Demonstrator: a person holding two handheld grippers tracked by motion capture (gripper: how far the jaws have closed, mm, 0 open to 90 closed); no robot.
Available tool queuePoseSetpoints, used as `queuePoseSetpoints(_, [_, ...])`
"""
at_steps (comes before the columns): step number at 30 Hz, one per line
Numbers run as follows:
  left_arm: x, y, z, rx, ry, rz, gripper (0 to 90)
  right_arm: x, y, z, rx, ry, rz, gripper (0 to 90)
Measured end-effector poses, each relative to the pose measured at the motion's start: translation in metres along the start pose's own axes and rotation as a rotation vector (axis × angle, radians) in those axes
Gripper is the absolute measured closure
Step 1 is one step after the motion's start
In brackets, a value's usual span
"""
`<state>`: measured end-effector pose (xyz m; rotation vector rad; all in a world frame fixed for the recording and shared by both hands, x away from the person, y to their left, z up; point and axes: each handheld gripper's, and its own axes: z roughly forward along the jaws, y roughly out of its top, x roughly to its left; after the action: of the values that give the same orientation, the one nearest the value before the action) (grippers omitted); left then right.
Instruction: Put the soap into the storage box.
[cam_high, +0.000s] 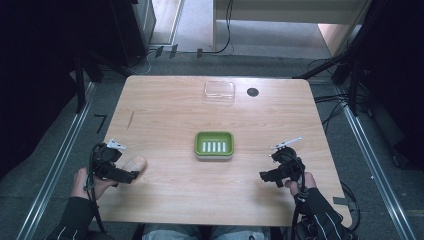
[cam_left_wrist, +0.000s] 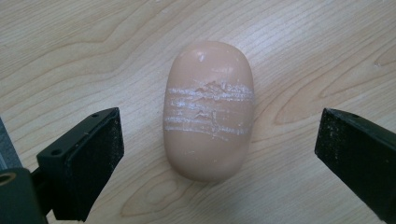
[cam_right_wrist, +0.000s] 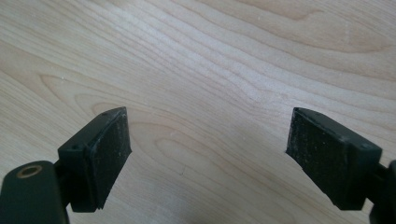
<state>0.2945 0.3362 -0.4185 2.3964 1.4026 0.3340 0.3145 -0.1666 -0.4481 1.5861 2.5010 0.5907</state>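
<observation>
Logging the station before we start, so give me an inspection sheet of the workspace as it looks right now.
Surface: wooden table, round dark spot near far edge.
Job's things: peach soap bar lying flat, scored across; green soap dish mid-table, nothing in it.
Clutter: clear plastic lid at far edge.
Grippers: left gripper open around soap, not touching; right gripper open over bare wood.
Cables: trailing on floor beyond table.
Surroundings: dark stands, grey floor.

You have one soap bar (cam_left_wrist: 208, 109) between your left gripper's (cam_left_wrist: 215, 154) spread jaws; one green soap dish (cam_high: 214, 144) ahead, between both grippers; one clear lid (cam_high: 219, 91) beyond; two grippers, right gripper (cam_right_wrist: 208, 154) over bare wood
</observation>
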Motion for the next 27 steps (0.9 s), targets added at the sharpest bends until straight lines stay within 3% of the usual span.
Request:
queuePoseSetpoints(2, [0.0,0.002,0.002,0.009,0.0,0.002,2.1,0.002,-0.001,0.002,0.018,-0.005,-0.028,14.1])
queuePoseSetpoints(9, [0.0,0.006,0.006,0.033,0.001,0.011,2.1,-0.001,-0.001,0.002,0.006,-0.009,-0.016,14.1])
queuePoseSetpoints(20, [0.006,0.002,0.006,0.066,-0.013,0.017,2.1,0.008,0.008,0.01,0.034,-0.009,-0.074,14.1])
queuePoseSetpoints(27, [0.005,0.003,0.004,0.059,-0.003,0.029,2.1,0.011,0.01,0.01,0.029,-0.009,-0.086,14.1])
